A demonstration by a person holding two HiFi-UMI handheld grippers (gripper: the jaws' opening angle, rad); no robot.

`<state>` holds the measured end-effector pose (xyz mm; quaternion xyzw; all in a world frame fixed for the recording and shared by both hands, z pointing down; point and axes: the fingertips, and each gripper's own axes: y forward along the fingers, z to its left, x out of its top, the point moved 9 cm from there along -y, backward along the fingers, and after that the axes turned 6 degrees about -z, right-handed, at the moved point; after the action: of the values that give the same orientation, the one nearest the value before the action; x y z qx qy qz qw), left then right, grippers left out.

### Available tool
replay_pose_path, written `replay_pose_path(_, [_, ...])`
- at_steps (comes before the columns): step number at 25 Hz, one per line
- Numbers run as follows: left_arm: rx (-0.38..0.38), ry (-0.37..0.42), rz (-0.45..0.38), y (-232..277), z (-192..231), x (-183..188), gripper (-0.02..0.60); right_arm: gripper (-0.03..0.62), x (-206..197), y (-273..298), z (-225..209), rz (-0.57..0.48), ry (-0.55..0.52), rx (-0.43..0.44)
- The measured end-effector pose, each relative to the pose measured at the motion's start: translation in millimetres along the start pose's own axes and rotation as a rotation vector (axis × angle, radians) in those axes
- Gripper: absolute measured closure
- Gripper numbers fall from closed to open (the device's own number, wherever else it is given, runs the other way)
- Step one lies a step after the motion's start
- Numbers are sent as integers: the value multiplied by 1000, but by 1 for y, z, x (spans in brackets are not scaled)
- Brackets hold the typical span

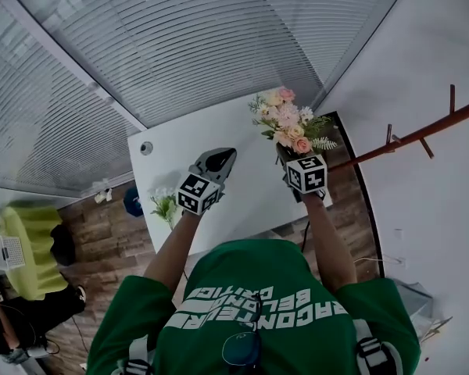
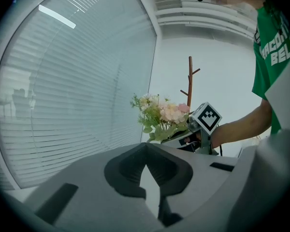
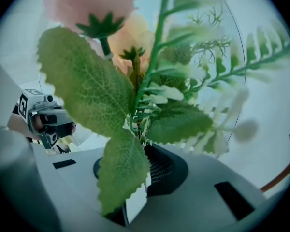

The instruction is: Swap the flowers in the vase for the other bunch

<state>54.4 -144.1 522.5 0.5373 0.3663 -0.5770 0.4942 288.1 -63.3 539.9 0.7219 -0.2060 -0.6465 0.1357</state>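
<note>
Head view: the right claw (image 1: 288, 155) is gripping the pink-peach bunch (image 1: 288, 123) low on its stalks and holding it upright above the table (image 1: 246, 166), probably to avoid crushing the blooms during the swap. The left claw (image 1: 219, 161) is hovering beside it. A whitish bunch (image 1: 164, 203) is sitting at the table's near-left edge.
Left gripper view: the jaws are meeting shut on nothing, and this view is showing the carried bunch side-on, clear of the table.
Right gripper view: only here are the jaws showing clamped on the stems (image 3: 140, 134), with leaves blocking most else.
</note>
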Motion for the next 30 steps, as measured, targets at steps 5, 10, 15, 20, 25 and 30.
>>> replay_pose_path(5, [0,-3,8,1,-9,-3,574,553,-36,4,-14,107,30,-7])
replay_pose_path(10, [6,-12,20,-1,-13,-8,574,553,-77,13,-25,240,57,-11])
replay_pose_path(15, [21,-24,33,-3,-16,-14,574,553,-117,22,-36,358,85,-2])
replay_pose_path(20, [40,-25,39,-4,-17,-17,574,553,-154,27,-45,452,99,-8])
replay_pose_path(25, [62,-28,47,-7,-15,-17,574,553,-180,37,-51,507,92,-14])
replay_pose_path(30, [92,-26,60,-11,-12,-19,574,552,-193,44,-56,537,93,-7])
